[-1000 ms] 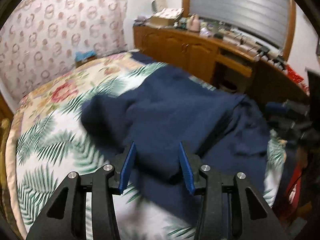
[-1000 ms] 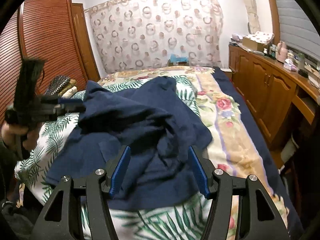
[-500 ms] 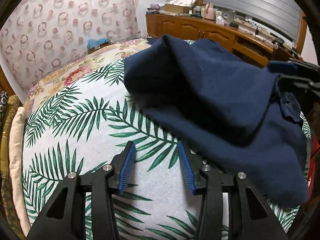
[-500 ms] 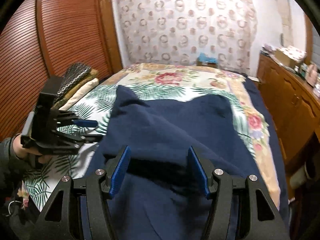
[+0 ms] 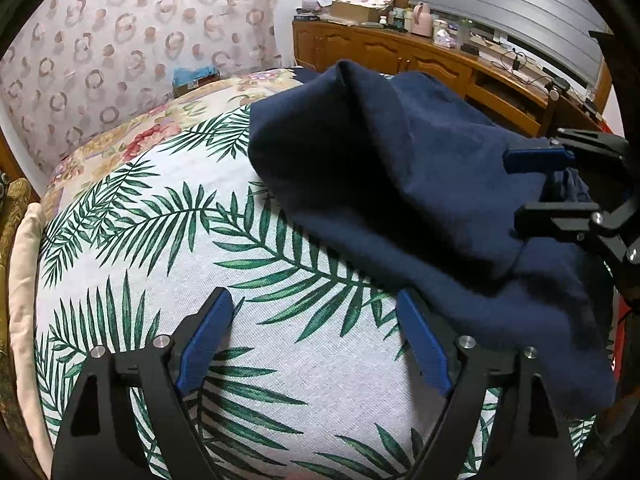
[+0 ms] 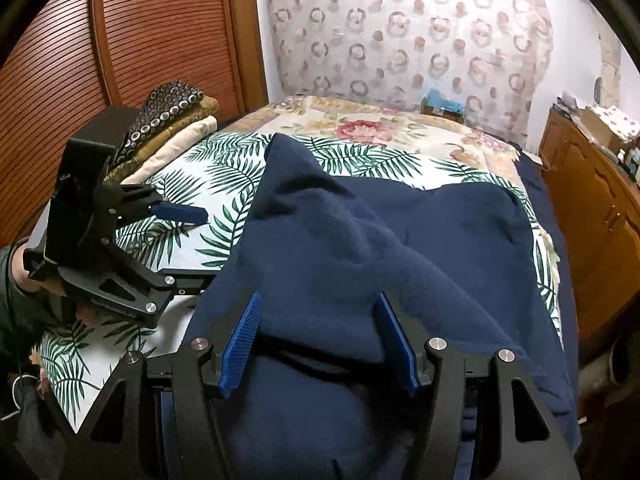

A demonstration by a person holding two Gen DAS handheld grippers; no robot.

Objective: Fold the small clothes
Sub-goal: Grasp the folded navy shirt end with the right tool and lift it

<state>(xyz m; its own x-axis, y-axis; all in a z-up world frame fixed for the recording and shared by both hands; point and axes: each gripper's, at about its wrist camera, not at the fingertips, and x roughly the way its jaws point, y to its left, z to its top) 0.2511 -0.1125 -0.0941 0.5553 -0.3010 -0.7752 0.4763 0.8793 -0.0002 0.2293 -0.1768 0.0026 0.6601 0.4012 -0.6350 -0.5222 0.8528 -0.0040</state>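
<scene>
- Left gripper (image 5: 316, 340): my jaws are opening over bare palm-leaf bedspread (image 5: 168, 248), with no cloth between them; the navy garment (image 5: 420, 184) lies just beside my right-hand pad.
- Right gripper (image 6: 318, 344): I see a raised fold of the navy garment (image 6: 360, 248) bunched between the blue pads, but I cannot tell whether they press on it.
- From the right wrist view, my left gripper (image 6: 180, 214) sits beside the garment's left edge, apart from it, with a hand (image 6: 20, 268) behind it.
- The garment is dark, thick and soft-looking, rumpled into ridges, spread across the near part of the bed.
- Further out, a stack of folded fabrics (image 6: 176, 120) rests at the bed's left edge, and a floral cover (image 6: 360, 124) runs to the far end.
- Around the bed: a slatted wooden wardrobe (image 6: 152, 28), a ring-patterned curtain (image 6: 400, 20), and a cluttered wooden sideboard (image 5: 400, 52) under a grey shutter (image 5: 500, 4).
</scene>
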